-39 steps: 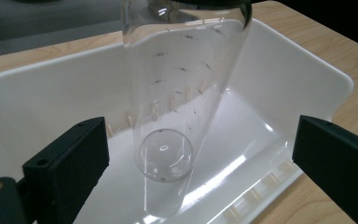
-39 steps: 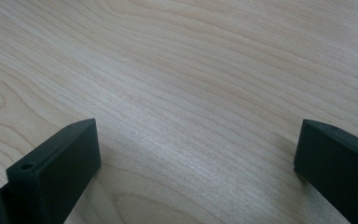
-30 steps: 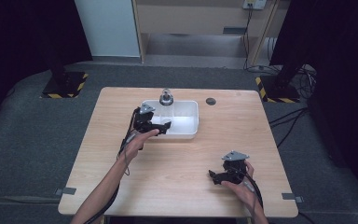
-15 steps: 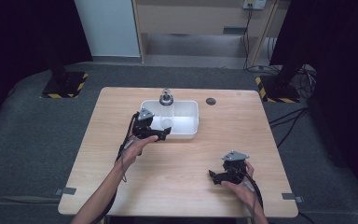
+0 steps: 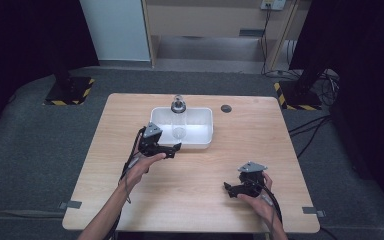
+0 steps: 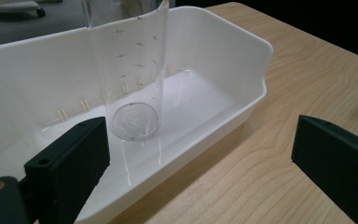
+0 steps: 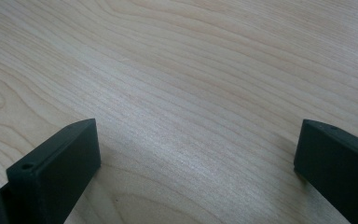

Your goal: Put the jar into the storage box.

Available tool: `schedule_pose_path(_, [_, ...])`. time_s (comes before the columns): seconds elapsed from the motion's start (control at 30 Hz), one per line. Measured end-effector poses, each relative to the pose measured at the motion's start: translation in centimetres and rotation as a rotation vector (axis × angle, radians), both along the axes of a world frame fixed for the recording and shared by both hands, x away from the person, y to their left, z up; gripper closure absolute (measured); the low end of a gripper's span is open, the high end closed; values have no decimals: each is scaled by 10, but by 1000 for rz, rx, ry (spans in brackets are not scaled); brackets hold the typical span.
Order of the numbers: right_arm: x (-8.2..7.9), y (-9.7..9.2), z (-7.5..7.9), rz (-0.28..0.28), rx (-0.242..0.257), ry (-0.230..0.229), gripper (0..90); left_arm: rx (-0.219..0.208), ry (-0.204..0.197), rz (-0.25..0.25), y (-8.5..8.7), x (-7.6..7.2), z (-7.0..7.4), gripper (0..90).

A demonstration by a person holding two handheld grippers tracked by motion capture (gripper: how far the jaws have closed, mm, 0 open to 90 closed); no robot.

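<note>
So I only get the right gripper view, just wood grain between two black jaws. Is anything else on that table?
Observer: Yes. A white tub sits at the far middle of the table, well away from the right gripper.
Visitor: Anything in it?
Observer: A clear bottle leans in it, base inside the tub, dark top up by the far rim.
Visitor: And the other hand?
Observer: The left gripper is at the tub's near wall, jaws open and empty, pointing towards the bottle.
</note>
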State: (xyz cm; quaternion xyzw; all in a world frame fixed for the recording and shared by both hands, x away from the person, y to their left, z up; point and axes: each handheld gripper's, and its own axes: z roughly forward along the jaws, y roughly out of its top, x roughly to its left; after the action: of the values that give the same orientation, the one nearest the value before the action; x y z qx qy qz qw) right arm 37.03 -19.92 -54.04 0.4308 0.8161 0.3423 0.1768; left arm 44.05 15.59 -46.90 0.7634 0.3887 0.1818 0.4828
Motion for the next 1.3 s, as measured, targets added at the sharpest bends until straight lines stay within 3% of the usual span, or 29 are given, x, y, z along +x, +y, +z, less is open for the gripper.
schedule_pose_path(0.63, [0, 0, 0, 0, 0, 0, 3, -21, -10, -12, 12, -25, -14, 30])
schedule_pose_path(1.3, [0, 0, 0, -1, 0, 1, 3, 30, 4, -22, 22, -44, -31, 29])
